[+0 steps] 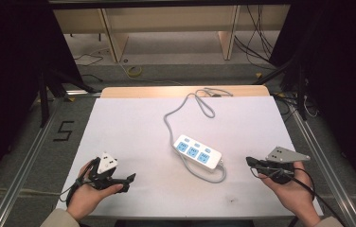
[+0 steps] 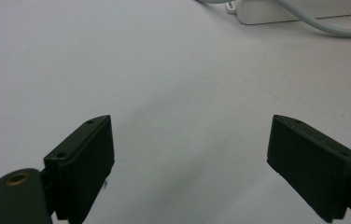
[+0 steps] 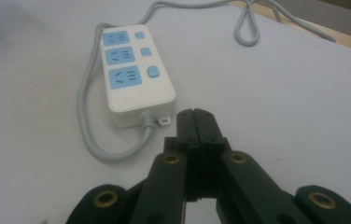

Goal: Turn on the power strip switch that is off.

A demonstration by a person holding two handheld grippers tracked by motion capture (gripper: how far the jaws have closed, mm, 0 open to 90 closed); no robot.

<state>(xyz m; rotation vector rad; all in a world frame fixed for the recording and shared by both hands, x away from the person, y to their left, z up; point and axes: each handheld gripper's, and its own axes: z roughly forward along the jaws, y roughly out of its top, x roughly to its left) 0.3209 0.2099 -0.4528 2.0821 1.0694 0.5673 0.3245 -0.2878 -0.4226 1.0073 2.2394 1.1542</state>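
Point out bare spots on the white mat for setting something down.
Free: the far-left stretch between the mat's left edge and the power strip's cable; the far-right area right of the cable loop. Crowded: centre, where the power strip and its cable lie, and the near corners, by the left gripper and right gripper.

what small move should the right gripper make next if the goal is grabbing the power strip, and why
Probably open the right gripper first: its jaws are pressed together with nothing between them, close to the power strip at its cord end. The left gripper is already open but farther off.
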